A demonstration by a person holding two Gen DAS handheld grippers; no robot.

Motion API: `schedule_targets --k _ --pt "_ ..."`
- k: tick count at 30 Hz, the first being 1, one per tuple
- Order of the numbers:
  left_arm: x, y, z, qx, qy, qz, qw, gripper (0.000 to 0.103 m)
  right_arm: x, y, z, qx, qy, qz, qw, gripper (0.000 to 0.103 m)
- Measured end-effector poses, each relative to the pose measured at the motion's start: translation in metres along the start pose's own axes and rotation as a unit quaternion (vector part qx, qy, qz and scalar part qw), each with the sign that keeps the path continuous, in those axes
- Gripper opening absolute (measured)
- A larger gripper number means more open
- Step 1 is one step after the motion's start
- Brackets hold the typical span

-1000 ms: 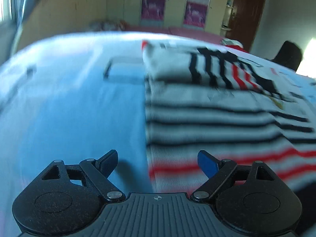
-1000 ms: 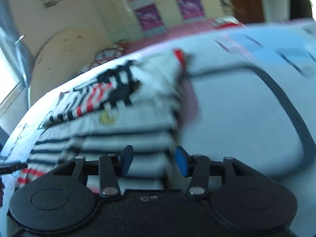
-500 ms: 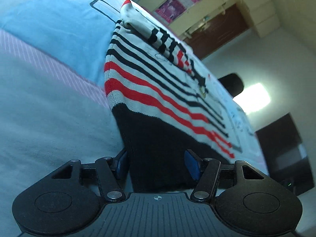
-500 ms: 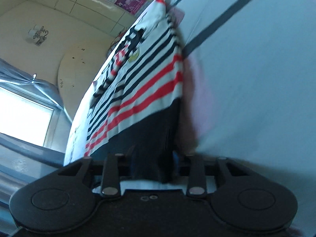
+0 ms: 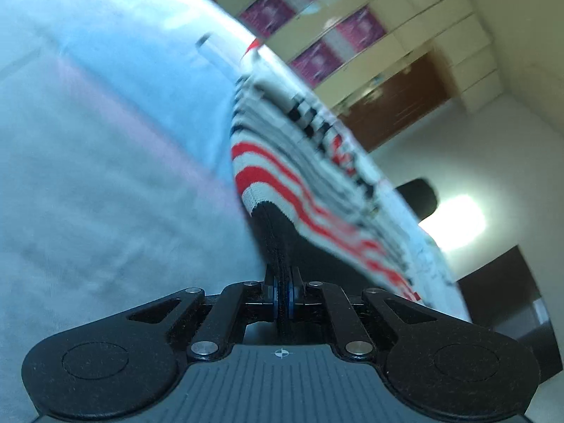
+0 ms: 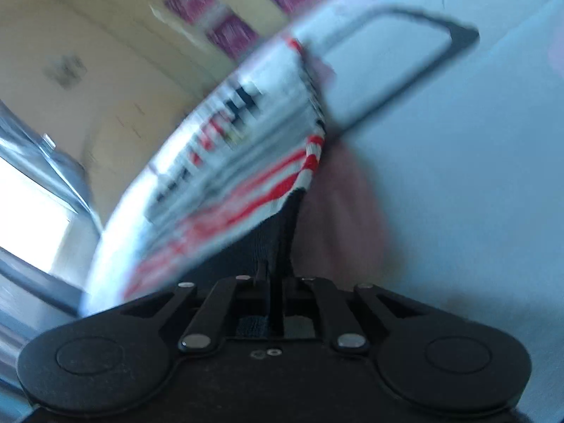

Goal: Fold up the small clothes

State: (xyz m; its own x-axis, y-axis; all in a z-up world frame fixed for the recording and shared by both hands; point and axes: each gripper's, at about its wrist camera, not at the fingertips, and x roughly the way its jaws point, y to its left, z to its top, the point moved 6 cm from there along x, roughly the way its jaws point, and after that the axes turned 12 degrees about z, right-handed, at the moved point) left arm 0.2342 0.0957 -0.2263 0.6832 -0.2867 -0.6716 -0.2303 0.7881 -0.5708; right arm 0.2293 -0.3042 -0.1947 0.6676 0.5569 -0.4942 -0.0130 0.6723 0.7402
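Left gripper (image 5: 282,298) and right gripper (image 6: 273,282) fingers both clamped on striped sweater's (image 5: 278,176) black hem, 12 o'clock.

**Two black hand-held grippers**

The left gripper (image 5: 282,298) is matte black plastic with two rounded lobes, each bearing a raised disc. Its angled link arms have silver rivets, the base is ribbed with a small white crosshair mark, and the pads (image 5: 291,296) are blue. The right gripper (image 6: 276,282) has the same black lobes, link arms and silver rivets, plus two small screws on a smooth base.
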Motion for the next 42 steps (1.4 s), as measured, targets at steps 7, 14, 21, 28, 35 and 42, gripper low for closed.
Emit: schedule_targets --k 7,14,21,28,35,42 --pt "-0.021 -0.012 0.028 -0.027 -0.037 -0.051 0.9977 0.004 -0.017 0.027 0.029 -0.019 -0.043 0.039 0.998 0.006" --pt "-0.014 -0.064 0.114 0.004 -0.099 -0.079 0.9920 0.004 -0.010 0.073 0.108 -0.103 -0.088 0.058 0.989 0.006" --pt "0.046 -0.112 0.213 0.021 -0.122 -0.067 0.9901 0.004 0.049 0.081 0.209 -0.134 -0.098 0.052 0.985 0.006" --pt "0.143 -0.124 0.289 0.025 -0.100 -0.011 0.9946 0.005 0.148 0.045 0.298 -0.103 -0.065 0.061 0.991 0.006" --pt "0.226 -0.100 0.319 -0.031 -0.080 0.012 0.9963 0.009 0.231 -0.012 0.348 -0.066 -0.078 0.027 0.994 0.031" --pt "0.198 -0.112 0.321 0.081 -0.160 0.050 0.9825 0.075 0.228 -0.006 0.336 -0.176 -0.050 0.016 0.983 0.044"
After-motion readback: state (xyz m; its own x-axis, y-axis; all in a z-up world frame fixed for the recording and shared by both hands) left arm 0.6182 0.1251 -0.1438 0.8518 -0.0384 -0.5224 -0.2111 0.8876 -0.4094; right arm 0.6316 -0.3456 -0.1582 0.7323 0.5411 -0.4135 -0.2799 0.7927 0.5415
